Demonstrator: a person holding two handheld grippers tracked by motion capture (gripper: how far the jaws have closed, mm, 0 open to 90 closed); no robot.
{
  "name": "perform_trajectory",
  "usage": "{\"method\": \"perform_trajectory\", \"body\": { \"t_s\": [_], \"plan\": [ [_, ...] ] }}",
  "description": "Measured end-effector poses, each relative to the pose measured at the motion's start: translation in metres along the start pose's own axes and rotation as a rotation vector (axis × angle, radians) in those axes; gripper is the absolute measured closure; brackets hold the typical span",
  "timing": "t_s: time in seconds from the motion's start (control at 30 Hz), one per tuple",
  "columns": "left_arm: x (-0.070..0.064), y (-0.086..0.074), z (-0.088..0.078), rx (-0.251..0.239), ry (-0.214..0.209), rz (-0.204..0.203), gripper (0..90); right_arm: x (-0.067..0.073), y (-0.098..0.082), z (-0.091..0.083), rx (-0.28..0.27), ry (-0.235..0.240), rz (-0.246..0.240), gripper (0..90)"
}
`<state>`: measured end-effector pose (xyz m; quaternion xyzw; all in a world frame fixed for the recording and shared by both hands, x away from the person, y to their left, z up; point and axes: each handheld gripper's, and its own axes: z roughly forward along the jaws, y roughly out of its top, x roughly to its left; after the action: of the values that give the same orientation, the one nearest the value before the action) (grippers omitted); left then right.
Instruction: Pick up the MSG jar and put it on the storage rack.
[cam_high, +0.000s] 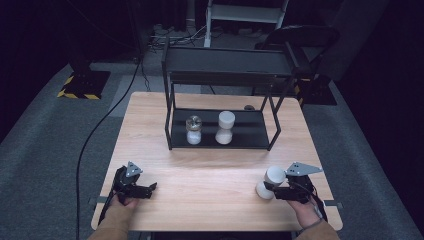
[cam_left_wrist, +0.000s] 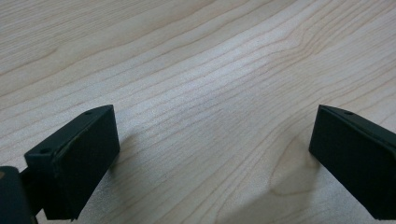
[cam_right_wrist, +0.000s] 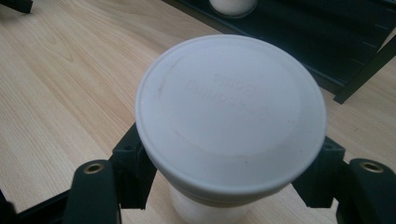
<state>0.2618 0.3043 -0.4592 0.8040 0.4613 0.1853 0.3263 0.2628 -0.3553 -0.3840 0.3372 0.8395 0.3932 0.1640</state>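
Right gripper (cam_high: 274, 192) at near right table (cam_high: 210, 175) edge, jaws clamped on waist of white hourglass-shaped container (cam_high: 270, 182), wide cap above fingers (cam_right_wrist: 133, 170). Left gripper (cam_high: 152, 188) spread, nothing between. Beyond: black rack (cam_high: 220, 142).

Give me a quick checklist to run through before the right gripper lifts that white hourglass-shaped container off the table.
1. Right gripper shut on the white container: ok, jaws flank its narrow waist.
2. Grip sits below the wide lid: ok.
3. Container upright: not ok, it leans in the high view.
4. Left gripper out of the way: ok, open over bare table, far across.
5. Free spot on the rack's lower shelf: ok, space beside the second white container and the glass jar.
6. Grip firm enough not to slip: cannot tell.
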Motion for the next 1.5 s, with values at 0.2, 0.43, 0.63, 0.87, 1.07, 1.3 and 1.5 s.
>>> {"method": "perform_trajectory", "body": {
  "t_s": [0.2,0.43,0.63,0.87,1.07,1.3,1.5],
  "plan": [
    [-0.002,0.0,0.0,0.0,0.005,-0.006,1.2,-0.001,0.005,0.001,0.009,0.004,-0.01,33.8],
    [-0.003,0.0,0.001,-0.002,0.009,-0.009,1.2,-0.007,0.018,-0.002,-0.007,0.01,-0.024,33.8],
    [-0.003,0.0,0.001,-0.002,0.009,-0.009,1.2,-0.015,0.037,-0.006,-0.019,0.006,-0.038,33.8],
    [-0.003,0.001,0.001,-0.002,0.009,-0.01,1.2,-0.024,0.058,-0.008,-0.034,0.004,-0.039,33.8],
    [-0.003,0.001,0.001,-0.002,0.009,-0.01,1.3,-0.033,0.075,-0.007,-0.044,0.001,-0.033,33.8],
    [-0.003,0.001,0.001,-0.002,0.009,-0.01,1.2,-0.048,0.098,-0.002,-0.035,0.016,-0.027,33.8],
    [-0.003,0.001,0.001,-0.002,0.009,-0.009,1.2,-0.052,0.115,0.002,-0.045,0.002,-0.035,33.8]
  ]
}}
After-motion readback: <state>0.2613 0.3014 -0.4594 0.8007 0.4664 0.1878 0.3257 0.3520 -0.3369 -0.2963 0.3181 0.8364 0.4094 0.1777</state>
